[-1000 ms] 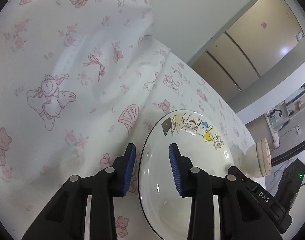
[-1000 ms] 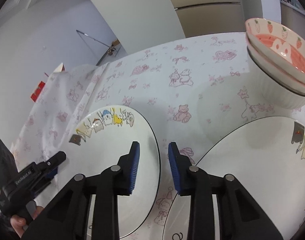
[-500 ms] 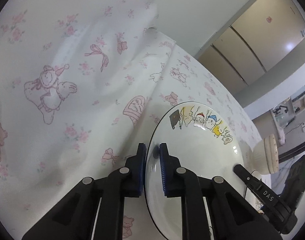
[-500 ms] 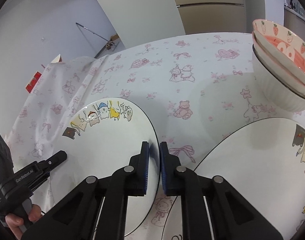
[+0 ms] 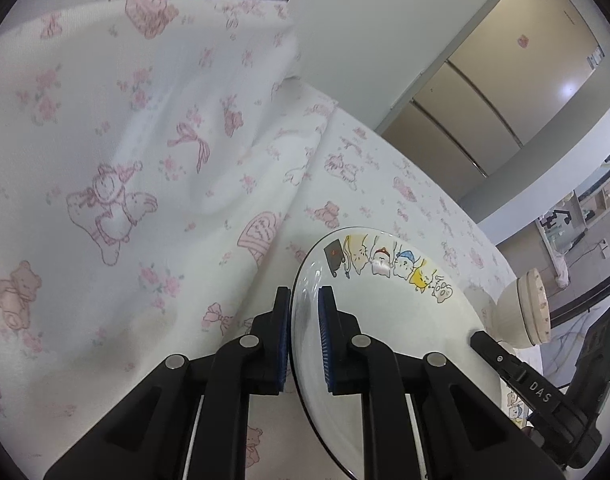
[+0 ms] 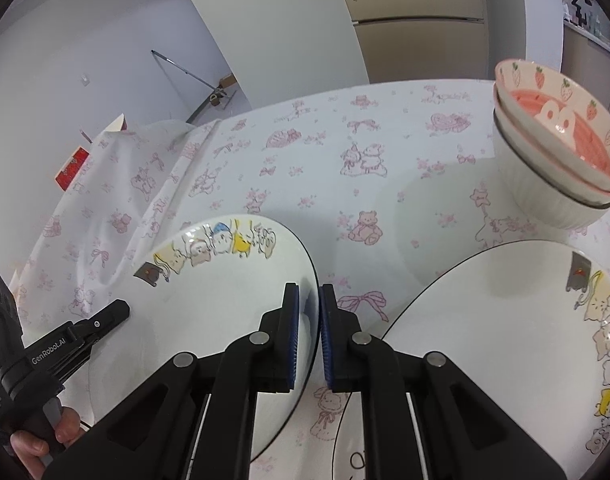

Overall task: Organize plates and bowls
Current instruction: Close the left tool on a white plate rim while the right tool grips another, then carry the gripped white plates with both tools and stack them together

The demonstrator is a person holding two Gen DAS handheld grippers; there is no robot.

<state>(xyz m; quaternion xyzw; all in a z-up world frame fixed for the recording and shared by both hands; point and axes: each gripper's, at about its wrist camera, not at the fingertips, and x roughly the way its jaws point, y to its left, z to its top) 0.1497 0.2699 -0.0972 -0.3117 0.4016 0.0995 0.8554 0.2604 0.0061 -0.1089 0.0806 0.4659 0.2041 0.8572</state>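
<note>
Left gripper [image 5: 304, 336] clamps the small plate's [image 5: 389, 320] left rim; right gripper [image 6: 308, 334] clamps the opp. rim, plate over the tablecloth [image 6: 385, 148]. Step: two-handed lift, prob. onto the big plate [image 6: 485, 320]. Next: raise level, carry right. Only right view shows big plate & stacked bowls [image 6: 557, 148]; left view shows bunched cloth.
</note>
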